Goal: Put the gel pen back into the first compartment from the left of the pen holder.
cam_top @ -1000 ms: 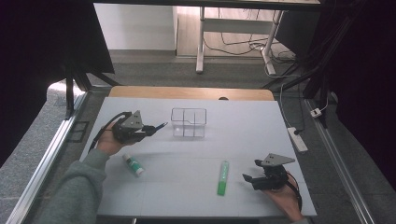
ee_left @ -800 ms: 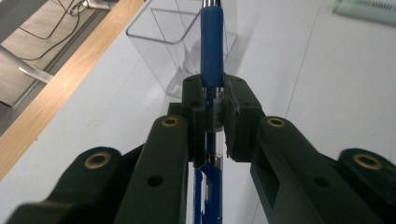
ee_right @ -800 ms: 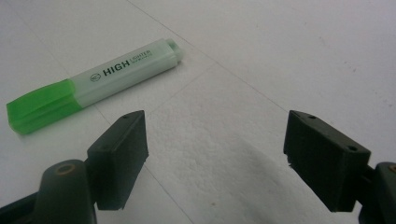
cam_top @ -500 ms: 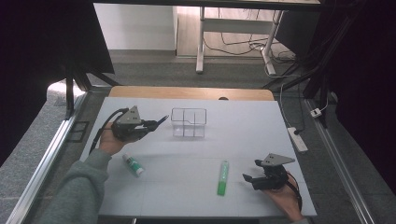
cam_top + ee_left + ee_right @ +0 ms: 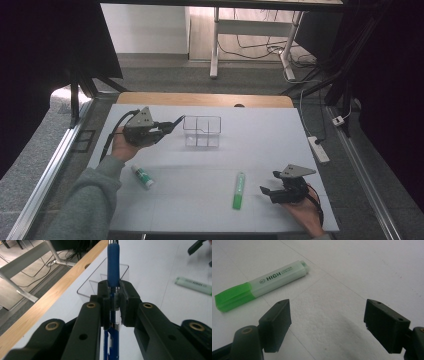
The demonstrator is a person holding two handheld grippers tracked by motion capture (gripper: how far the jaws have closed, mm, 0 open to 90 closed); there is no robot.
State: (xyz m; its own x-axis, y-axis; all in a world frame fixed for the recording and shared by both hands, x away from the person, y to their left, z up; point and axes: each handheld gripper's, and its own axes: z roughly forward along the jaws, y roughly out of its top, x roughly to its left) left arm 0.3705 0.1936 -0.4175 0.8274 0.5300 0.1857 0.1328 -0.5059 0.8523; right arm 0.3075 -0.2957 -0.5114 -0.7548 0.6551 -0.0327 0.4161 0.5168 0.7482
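We see the left tongs clamped tight on a blue pen, which runs lengthwise between the jaws and sticks out ahead of them. In the high view the left tongs hang above the white table at about ten o'clock, the pen's tip just beside the left edge of the clear plastic organizer, whose compartments lie straight ahead in the left gripper view. Our right tongs stand spread wide with nothing between them, low over the table at about four o'clock in the high view. A green highlighter lies flat at their ten o'clock. A small white tube lies at seven o'clock.
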